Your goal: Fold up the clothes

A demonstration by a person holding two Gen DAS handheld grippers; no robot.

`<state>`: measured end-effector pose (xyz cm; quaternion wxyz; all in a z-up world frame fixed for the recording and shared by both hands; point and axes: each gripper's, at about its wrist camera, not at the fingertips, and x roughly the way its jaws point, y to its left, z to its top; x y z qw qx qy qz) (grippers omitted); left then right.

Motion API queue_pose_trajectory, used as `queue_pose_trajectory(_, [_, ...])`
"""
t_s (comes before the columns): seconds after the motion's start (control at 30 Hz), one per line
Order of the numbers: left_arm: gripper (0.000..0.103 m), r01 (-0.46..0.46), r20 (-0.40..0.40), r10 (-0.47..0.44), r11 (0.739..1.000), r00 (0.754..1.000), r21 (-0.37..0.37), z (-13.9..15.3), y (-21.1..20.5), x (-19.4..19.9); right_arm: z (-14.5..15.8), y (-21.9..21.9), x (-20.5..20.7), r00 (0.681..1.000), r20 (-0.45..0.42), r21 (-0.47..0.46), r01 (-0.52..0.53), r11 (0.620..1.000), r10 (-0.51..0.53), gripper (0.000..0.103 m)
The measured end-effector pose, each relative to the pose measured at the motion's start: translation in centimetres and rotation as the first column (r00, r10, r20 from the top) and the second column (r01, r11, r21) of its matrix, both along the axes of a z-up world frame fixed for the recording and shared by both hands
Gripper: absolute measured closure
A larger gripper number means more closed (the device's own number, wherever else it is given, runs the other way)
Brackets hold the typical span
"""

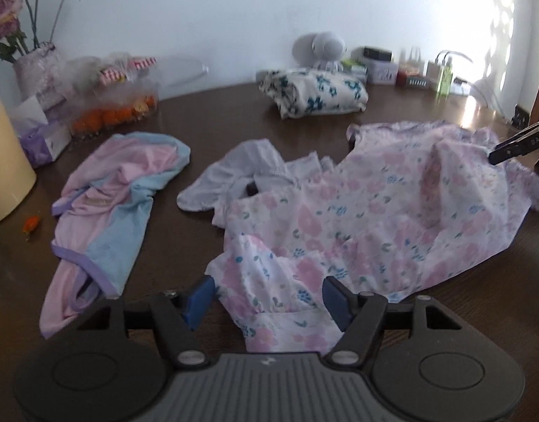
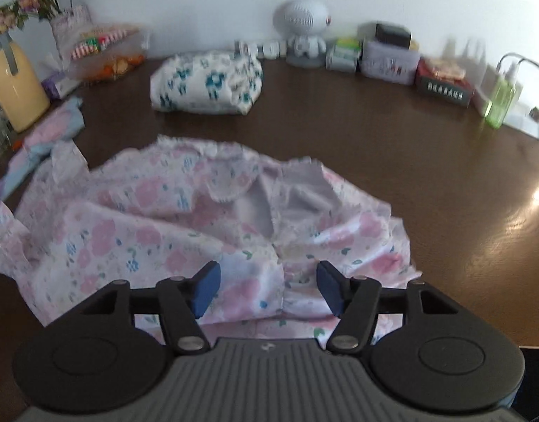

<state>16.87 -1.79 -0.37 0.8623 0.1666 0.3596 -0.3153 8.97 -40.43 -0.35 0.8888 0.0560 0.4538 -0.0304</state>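
Note:
A pink floral garment (image 1: 367, 218) lies crumpled on the dark wooden table (image 1: 234, 112); it fills the near middle of the right wrist view (image 2: 146, 225). My left gripper (image 1: 269, 299) is open, its blue pads on either side of the garment's near edge. My right gripper (image 2: 267, 288) is open over the garment's near part, just below its neckline. A right finger (image 1: 519, 144) shows at the far right of the left wrist view. A pink and blue top (image 1: 118, 197) lies to the left. A small white garment (image 1: 241, 172) lies between them.
A folded white and blue floral garment (image 1: 315, 93) sits at the back, also in the right wrist view (image 2: 206, 84). Along the wall stand a flower vase (image 1: 37, 66), tissue box (image 1: 44, 133), bag of oranges (image 1: 114, 112), white robot figure (image 2: 304, 31), boxes (image 2: 389, 58) and a green bottle (image 2: 501, 100). A cream jug (image 2: 16, 84) stands left.

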Motion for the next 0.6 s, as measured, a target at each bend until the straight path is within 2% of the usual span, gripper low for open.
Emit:
queue_pose_trajectory(0.03, [0.046, 0.001, -0.007, -0.001, 1.0, 1.0, 0.0, -0.4, -0.1, 0.4, -0.5, 0.1, 0.1, 1.0, -0.011, 0.001, -0.004, 1.0, 0.004, 0.066])
queue_pose_trajectory(0.1, [0.053, 0.002, -0.013, -0.002, 1.0, 1.0, -0.008, -0.4, -0.1, 0.7, -1.0, 0.1, 0.3, 1.0, -0.028, 0.012, -0.001, 1.0, 0.002, 0.091])
queue_pose_trajectory(0.13, [0.055, 0.002, -0.016, -0.002, 1.0, 1.0, -0.012, -0.4, -0.1, 0.8, -1.1, 0.1, 0.3, 1.0, -0.029, 0.018, -0.003, 1.0, 0.004, 0.092])
queue_pose_trajectory(0.17, [0.067, 0.002, -0.018, -0.003, 1.0, 1.0, -0.015, -0.4, -0.1, 1.0, -1.0, 0.1, 0.3, 1.0, -0.024, 0.024, -0.009, 1.0, 0.01, 0.093])
queue_pose_trajectory(0.2, [0.082, 0.002, -0.021, -0.003, 1.0, 1.0, -0.019, -0.4, -0.1, 1.1, -0.8, 0.0, 0.3, 1.0, -0.016, 0.026, -0.011, 1.0, 0.011, 0.097])
queue_pose_trajectory(0.23, [0.091, 0.001, -0.01, -0.001, 1.0, 1.0, -0.03, -0.1, -0.1, 1.1, -0.5, -0.1, 0.3, 1.0, -0.005, 0.023, -0.009, 1.0, 0.009, 0.097])
queue_pose_trajectory(0.43, [0.095, -0.002, 0.088, 0.011, 0.994, 0.996, -0.108, 2.4, 0.1, 0.3, 2.7, -0.6, 0.1, 0.995, 0.099, -0.004, 0.004, 1.0, -0.004, 0.099])
queue_pose_trajectory(0.6, [0.096, 0.06, 0.186, -0.032, 0.987, 0.982, -0.147, 4.9, 1.3, -3.0, 6.9, -0.4, -2.9, 0.975, 0.224, -0.005, -0.007, 1.0, 0.008, 0.099])
